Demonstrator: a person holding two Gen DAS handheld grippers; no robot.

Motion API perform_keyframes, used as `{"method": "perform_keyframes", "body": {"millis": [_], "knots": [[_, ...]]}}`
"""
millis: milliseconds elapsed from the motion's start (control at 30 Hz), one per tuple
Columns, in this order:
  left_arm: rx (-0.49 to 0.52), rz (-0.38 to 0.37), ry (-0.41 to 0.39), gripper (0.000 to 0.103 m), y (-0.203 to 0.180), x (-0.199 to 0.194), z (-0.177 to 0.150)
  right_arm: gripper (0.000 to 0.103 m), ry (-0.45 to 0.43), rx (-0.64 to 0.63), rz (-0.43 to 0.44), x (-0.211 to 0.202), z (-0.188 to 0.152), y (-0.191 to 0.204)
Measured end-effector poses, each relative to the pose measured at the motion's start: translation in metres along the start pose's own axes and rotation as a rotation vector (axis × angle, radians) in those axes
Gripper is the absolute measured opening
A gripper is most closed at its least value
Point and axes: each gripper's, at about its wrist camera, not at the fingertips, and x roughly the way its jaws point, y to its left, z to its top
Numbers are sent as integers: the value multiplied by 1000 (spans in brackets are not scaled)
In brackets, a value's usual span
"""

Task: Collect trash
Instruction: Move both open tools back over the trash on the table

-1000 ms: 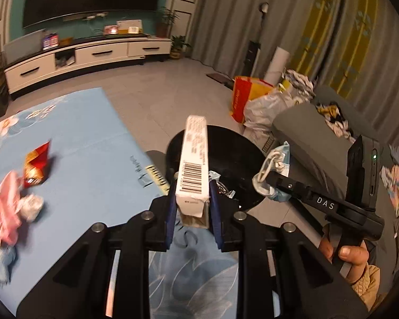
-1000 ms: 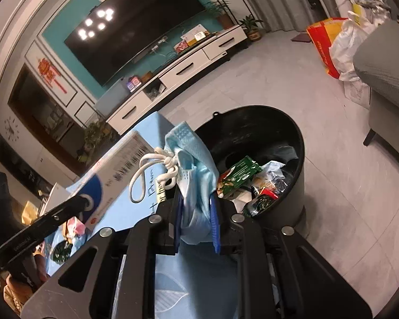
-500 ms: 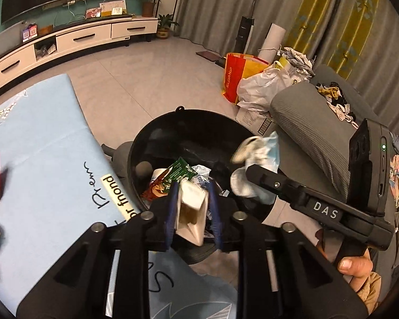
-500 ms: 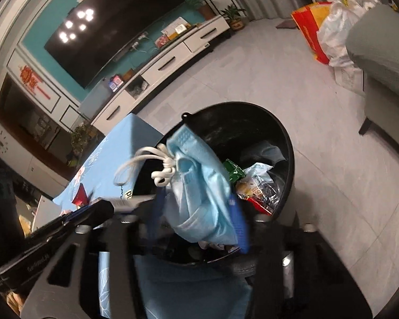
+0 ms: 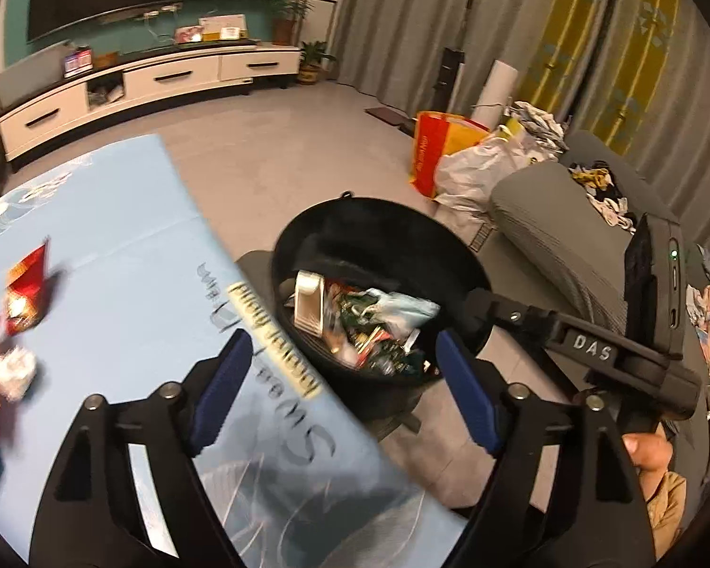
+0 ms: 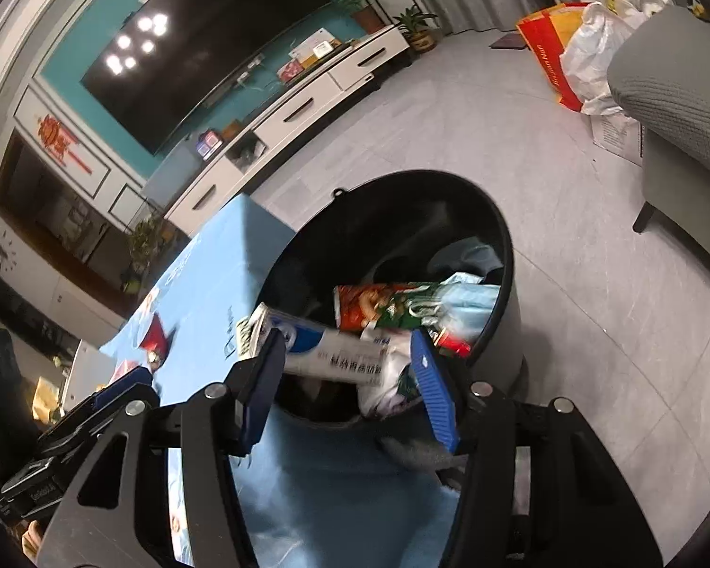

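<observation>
From the left wrist, our left gripper (image 5: 341,388) is opening, nothing between its pads; the white carton (image 5: 309,302) lies beyond it in the black bin (image 5: 454,255).

From the right wrist, our right gripper (image 6: 350,378) is opening above that bin, the blue mask (image 6: 468,300) lying inside, beyond its fingertips.

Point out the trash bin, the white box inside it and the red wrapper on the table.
trash bin (image 5: 459,255), left wrist view, on its black inner wall.
white box (image 5: 307,305), left wrist view, on its open end.
red wrapper (image 5: 26,291), left wrist view, on its middle.
</observation>
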Motion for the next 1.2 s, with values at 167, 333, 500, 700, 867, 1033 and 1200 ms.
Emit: {"method": "perform_keyframes", "body": {"millis": [167, 333, 500, 700, 867, 1033, 1200], "knots": [[-28, 74, -20, 90, 13, -40, -22, 62, 49, -56, 0, -6, -19, 18], [-74, 109, -37, 95, 31, -79, -48, 63, 102, -112, 25, -10, -38, 47], [-129, 182, -48, 97, 56, -119, -79, 63, 149, -201, 65, -10, -56, 89], [-259, 283, -95, 100, 101, -167, -112, 67, 228, -322, 124, 0, -83, 148], [-391, 351, -142, 100, 147, -207, -145, 68, 301, -423, 160, 15, -111, 195], [-506, 416, -170, 100, 188, -237, -172, 68, 353, -498, 190, 29, -132, 237], [-580, 461, -206, 100, 221, -260, -196, 68, 387, -566, 209, 41, -150, 270]]}}
